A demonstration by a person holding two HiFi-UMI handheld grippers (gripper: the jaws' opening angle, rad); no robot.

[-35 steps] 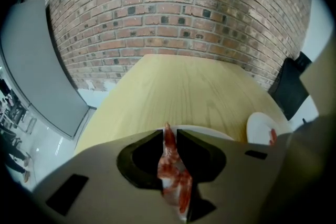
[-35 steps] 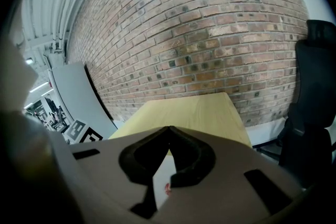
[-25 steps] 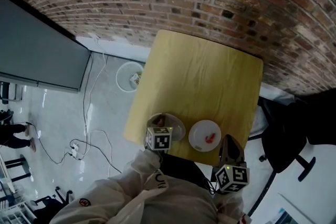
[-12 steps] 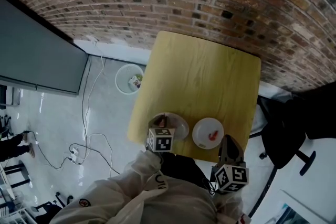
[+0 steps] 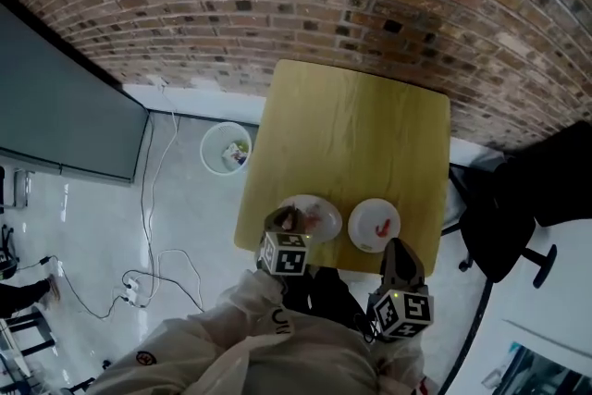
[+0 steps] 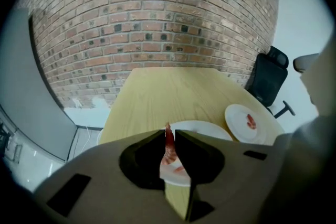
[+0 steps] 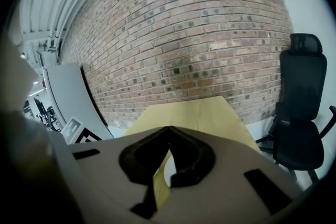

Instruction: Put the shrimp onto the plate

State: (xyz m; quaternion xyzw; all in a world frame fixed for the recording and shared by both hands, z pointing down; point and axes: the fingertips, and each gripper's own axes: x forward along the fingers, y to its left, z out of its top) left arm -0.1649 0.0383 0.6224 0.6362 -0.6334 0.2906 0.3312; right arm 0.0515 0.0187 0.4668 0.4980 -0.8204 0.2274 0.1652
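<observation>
Two white plates sit at the near edge of the yellow table (image 5: 356,129). My left gripper (image 5: 285,220) hangs over the left plate (image 5: 319,216) and is shut on a red shrimp (image 6: 169,142), which stands upright between the jaws. More shrimp pieces (image 6: 178,168) lie on that plate (image 6: 207,128) below. The right plate (image 5: 374,224) (image 6: 244,122) holds one shrimp (image 5: 379,227) (image 6: 251,121). My right gripper (image 5: 398,256) is shut with nothing in it, just short of the table's near edge by the right plate; its tips meet (image 7: 168,129).
A white waste bin (image 5: 225,148) stands on the floor left of the table. A black office chair (image 5: 504,217) (image 7: 302,107) is at the right. A brick wall runs behind the table, a grey panel (image 5: 65,106) stands at the left, and cables (image 5: 153,245) lie on the floor.
The left gripper has risen a little above the left plate with the shrimp. The right gripper has shifted slightly back from the right plate. The head view has tilted.
</observation>
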